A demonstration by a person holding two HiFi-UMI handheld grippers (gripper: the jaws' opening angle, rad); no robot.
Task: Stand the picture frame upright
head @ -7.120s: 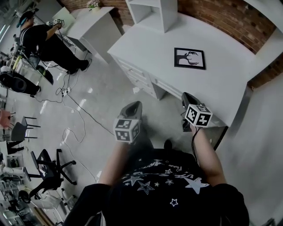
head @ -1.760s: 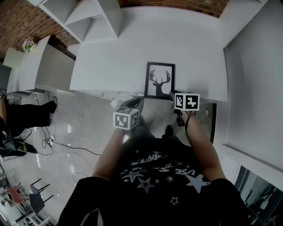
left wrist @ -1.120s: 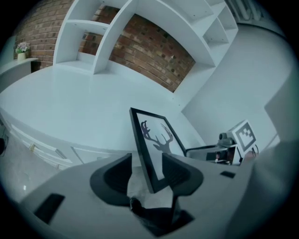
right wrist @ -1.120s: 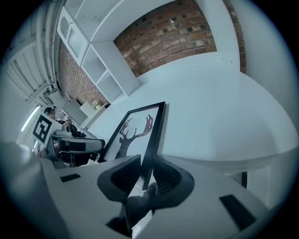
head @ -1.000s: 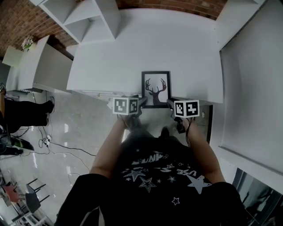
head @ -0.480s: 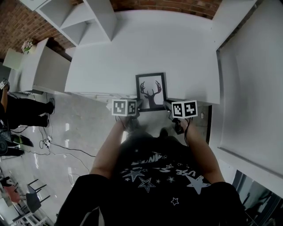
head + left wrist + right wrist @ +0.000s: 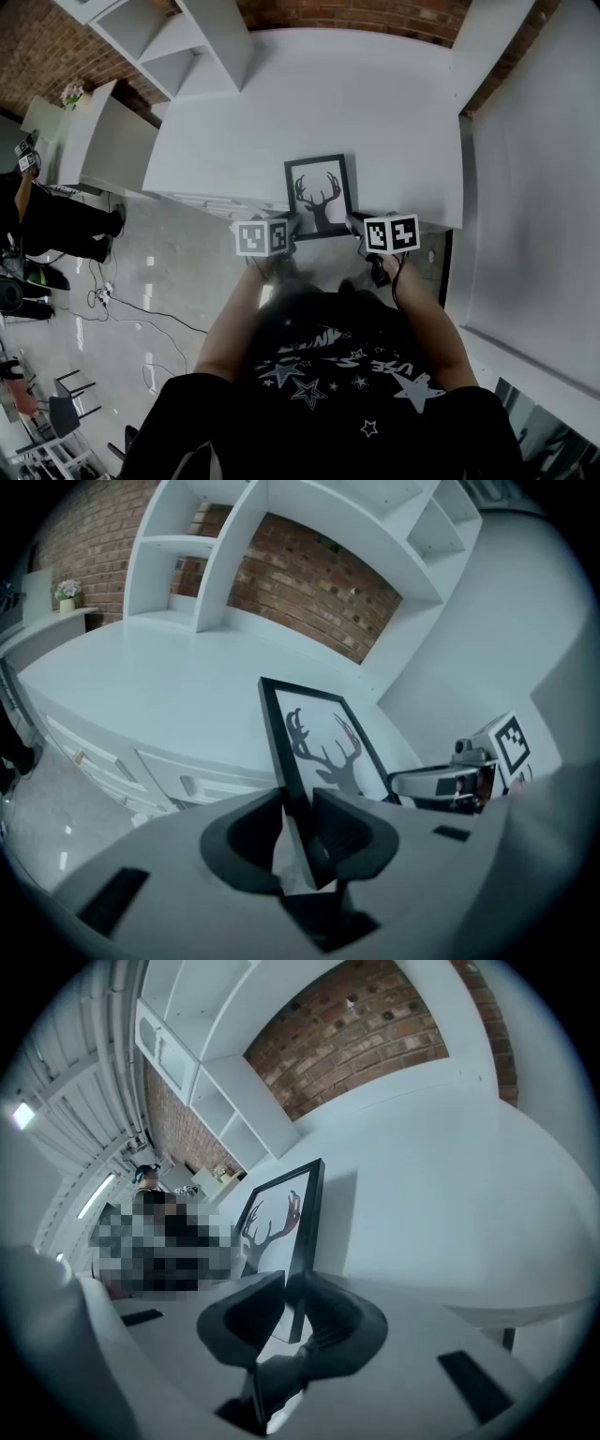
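Gripping the picture frame [image 7: 317,195] at both sides lets me tip it up evenly. My left gripper [image 7: 298,808] and right gripper [image 7: 291,1293] have just been closing, each pinching a side edge. It sits at the white surface's [image 7: 375,103] near edge, not yet upright. White shelves [image 7: 214,42] and a brick wall [image 7: 375,11] stand behind.

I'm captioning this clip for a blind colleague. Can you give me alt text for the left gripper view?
The left gripper, whose jaws have just been closing, pinches the near edge of a black frame holding a deer silhouette. Beyond it are a white desk, white shelves and a brick wall.
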